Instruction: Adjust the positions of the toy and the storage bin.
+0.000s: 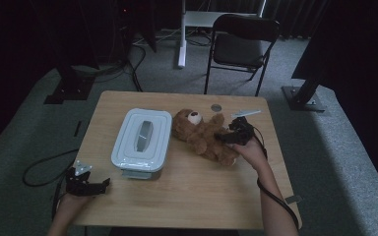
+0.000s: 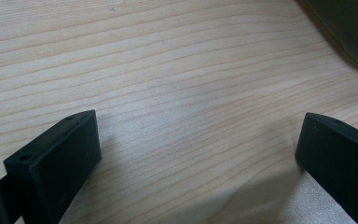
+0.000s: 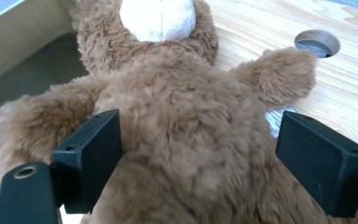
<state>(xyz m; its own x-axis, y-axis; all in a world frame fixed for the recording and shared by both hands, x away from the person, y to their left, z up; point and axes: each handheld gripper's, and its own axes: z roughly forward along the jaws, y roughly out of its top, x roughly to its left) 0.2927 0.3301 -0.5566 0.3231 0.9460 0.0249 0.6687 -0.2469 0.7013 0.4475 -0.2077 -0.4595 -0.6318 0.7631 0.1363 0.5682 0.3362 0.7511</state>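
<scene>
Brown plush fills the gap as we set our right tongs (image 3: 198,154) wide apart around the teddy bear (image 1: 204,135), which lies on the worktop (image 1: 187,196) just right of the lidded box (image 1: 141,140). No squeeze yet, so the lift remains, and our left tongs (image 1: 94,186) wait agape, well left of the bear.

Left gripper (image 1: 101,185) low at the near left, fingers (image 2: 51,163) wide apart; right gripper (image 1: 221,136) likewise spread.

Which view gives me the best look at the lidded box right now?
High view: the box is whole, lid on, left of the teddy bear. The right gripper view catches just its edge, top left; the left gripper view possibly a dark corner.
</scene>
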